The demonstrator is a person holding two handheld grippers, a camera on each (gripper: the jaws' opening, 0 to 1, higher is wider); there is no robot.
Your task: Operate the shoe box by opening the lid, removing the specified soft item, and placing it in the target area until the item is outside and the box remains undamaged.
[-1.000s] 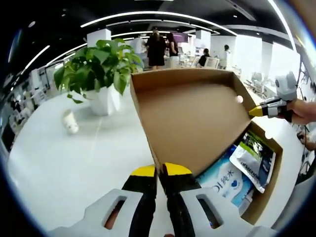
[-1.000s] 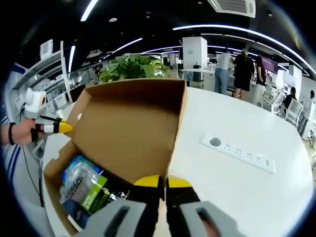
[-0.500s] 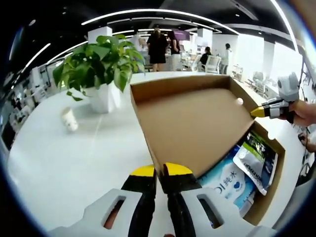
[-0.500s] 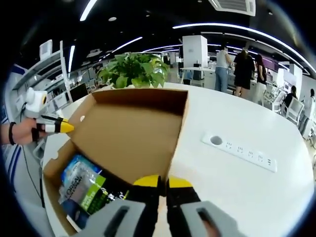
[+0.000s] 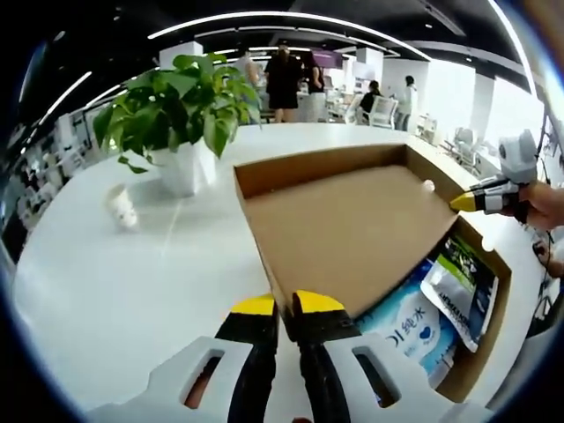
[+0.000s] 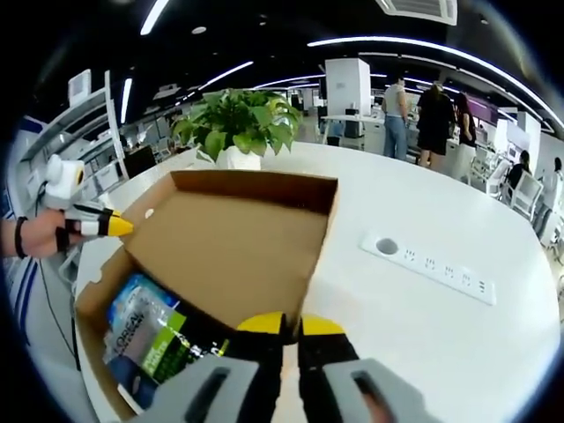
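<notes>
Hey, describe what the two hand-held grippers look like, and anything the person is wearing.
The left hand-held gripper and the right hand-held gripper look alike: black jaws capped with yellow tips, rising from a light grey body with slotted cut-outs. From the side, each tapers to a yellow point. The hand gripping the left one wears a dark wristband and a blue-and-white striped sleeve.

packets [image 5: 458,286] in box [image 5: 493,304], plant [image 5: 176,106] behind

Bright, even light falls from the long ceiling strips [image 5: 264,16] above me, glaring off the white counter [image 6: 458,335]. Shadows are soft. Fisheye bending curves everything near the edges; far background looks blurred.
</notes>
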